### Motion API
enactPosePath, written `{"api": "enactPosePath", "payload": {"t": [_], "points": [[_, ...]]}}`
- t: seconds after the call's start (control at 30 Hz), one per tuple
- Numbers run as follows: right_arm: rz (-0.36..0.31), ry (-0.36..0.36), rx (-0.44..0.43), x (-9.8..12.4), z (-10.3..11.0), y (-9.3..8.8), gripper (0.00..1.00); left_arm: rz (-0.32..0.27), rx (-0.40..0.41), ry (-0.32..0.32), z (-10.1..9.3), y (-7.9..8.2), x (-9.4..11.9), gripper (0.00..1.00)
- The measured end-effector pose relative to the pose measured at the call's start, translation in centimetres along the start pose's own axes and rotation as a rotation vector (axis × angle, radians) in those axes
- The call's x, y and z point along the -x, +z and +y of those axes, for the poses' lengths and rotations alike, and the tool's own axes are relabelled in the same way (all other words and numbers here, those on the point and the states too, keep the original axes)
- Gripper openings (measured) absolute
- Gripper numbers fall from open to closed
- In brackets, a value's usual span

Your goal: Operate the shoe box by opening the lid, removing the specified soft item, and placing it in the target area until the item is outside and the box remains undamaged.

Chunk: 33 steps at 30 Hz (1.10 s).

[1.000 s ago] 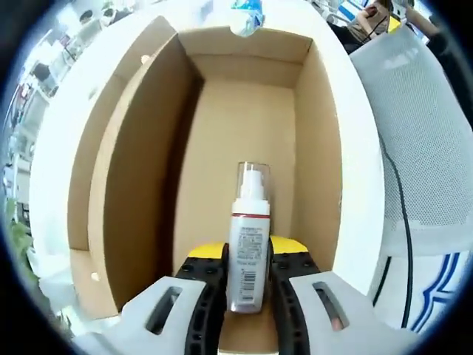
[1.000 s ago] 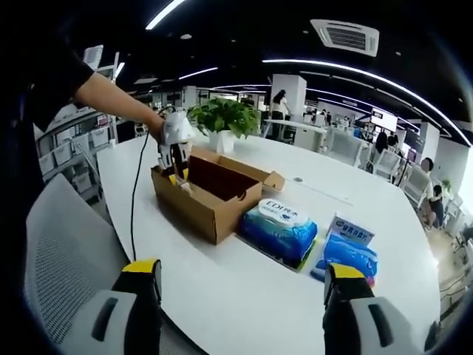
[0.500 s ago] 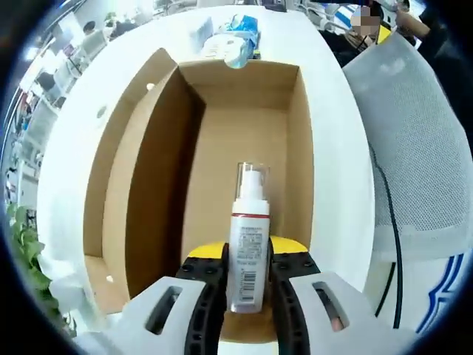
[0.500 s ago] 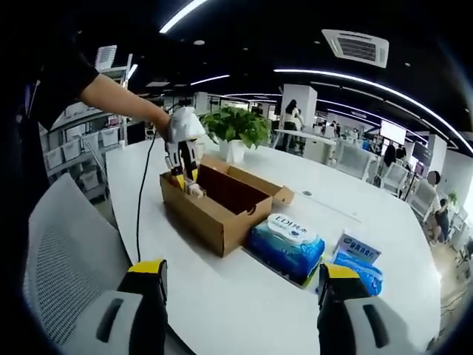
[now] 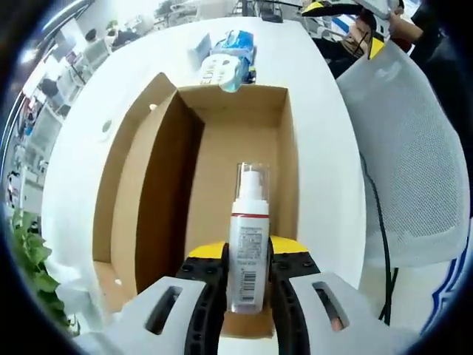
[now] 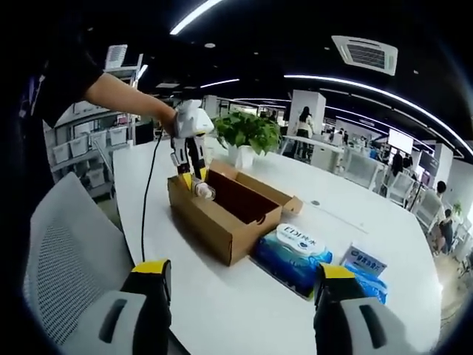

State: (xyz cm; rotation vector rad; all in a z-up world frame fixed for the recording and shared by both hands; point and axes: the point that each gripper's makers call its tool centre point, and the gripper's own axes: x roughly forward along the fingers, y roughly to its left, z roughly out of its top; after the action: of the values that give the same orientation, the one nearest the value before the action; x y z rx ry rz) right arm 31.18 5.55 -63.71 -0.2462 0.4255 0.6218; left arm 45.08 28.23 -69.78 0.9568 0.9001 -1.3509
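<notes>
While clamped in left tool (image 5: pixel 248 285), spray bottle (image 5: pixel 247 240) lengthwise along jaws, cap fwd over open box (image 5: pixel 148 177); right tool (image 6: pixel 233 296) wide.

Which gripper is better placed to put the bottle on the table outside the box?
Left. The left gripper already holds the spray bottle over the open box; the right gripper is open, apart from the box, and holds nothing.

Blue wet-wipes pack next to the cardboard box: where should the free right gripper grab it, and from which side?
Take the soft blue wet-wipes pack across its narrow width, coming from above. It lies flat on the white table with its white flip lid up, beside the open cardboard box. The right gripper is open, so it could probably straddle it.
</notes>
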Motion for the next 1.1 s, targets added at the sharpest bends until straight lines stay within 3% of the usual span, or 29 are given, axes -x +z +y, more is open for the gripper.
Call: {"api": "enactPosePath", "payload": {"t": [0.33, 0.63, 1.1], "points": [[-0.019, 0.027, 0.01, -0.5, 0.8, 0.6, 0.75, -0.049, -0.038, 0.003, -1.0, 2.1, 1.2, 0.19], [-0.044, 0.062, 0.026, -1.0, 1.9, 1.4, 0.66, -0.085, -0.071, -0.003, -2.2, 3.8, 2.0, 0.19], [-0.09, 0.115, 0.033, -1.8, 3.5, 2.9, 0.56, -0.131, -0.124, -0.049, -5.2, 6.2, 2.6, 0.19]]}}
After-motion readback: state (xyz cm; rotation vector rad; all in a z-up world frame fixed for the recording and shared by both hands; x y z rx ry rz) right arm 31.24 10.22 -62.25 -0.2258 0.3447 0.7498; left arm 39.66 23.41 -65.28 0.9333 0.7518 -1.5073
